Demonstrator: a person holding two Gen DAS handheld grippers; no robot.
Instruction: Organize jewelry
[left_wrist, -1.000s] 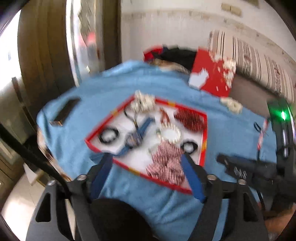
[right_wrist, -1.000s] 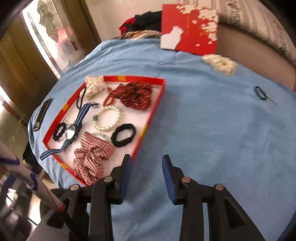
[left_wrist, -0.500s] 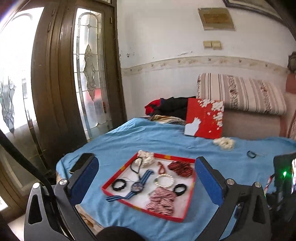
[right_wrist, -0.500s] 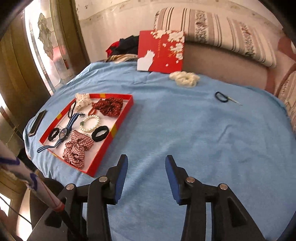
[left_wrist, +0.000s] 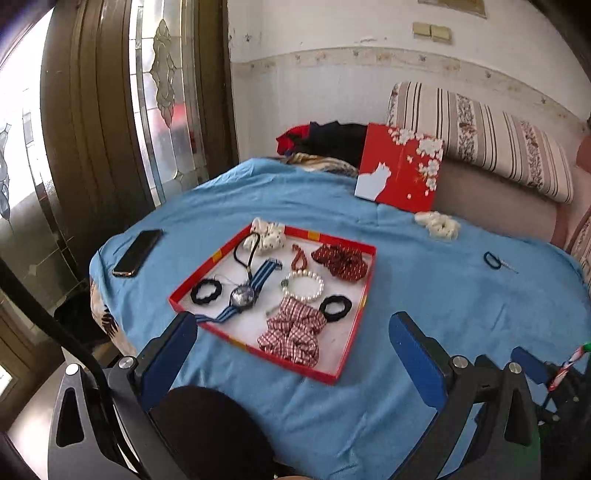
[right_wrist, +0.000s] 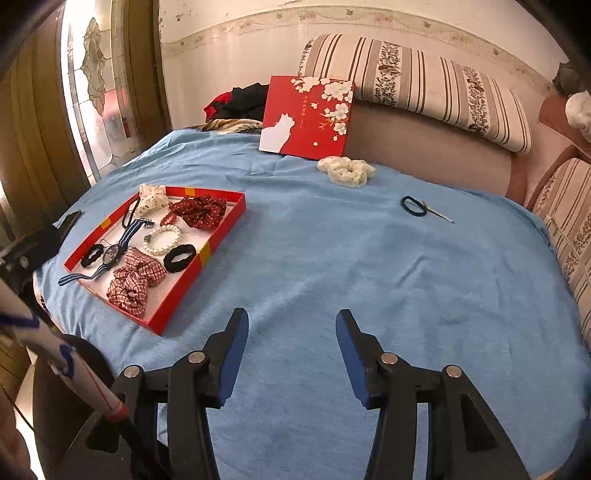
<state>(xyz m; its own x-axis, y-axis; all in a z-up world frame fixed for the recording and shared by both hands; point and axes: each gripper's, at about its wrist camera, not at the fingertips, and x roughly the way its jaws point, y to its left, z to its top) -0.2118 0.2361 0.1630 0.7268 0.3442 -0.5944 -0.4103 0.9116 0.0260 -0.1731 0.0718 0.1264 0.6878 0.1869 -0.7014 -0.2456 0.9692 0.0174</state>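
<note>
While the right tool (right_wrist: 291, 354) opens empty, the cream scrunchie (right_wrist: 347, 170) lies far ahead, outside the tray (right_wrist: 192, 275); left tool (left_wrist: 291, 350) wide

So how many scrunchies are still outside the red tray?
1: a cream scrunchie lies on the blue cloth by the red card. The tray holds three more.
</note>
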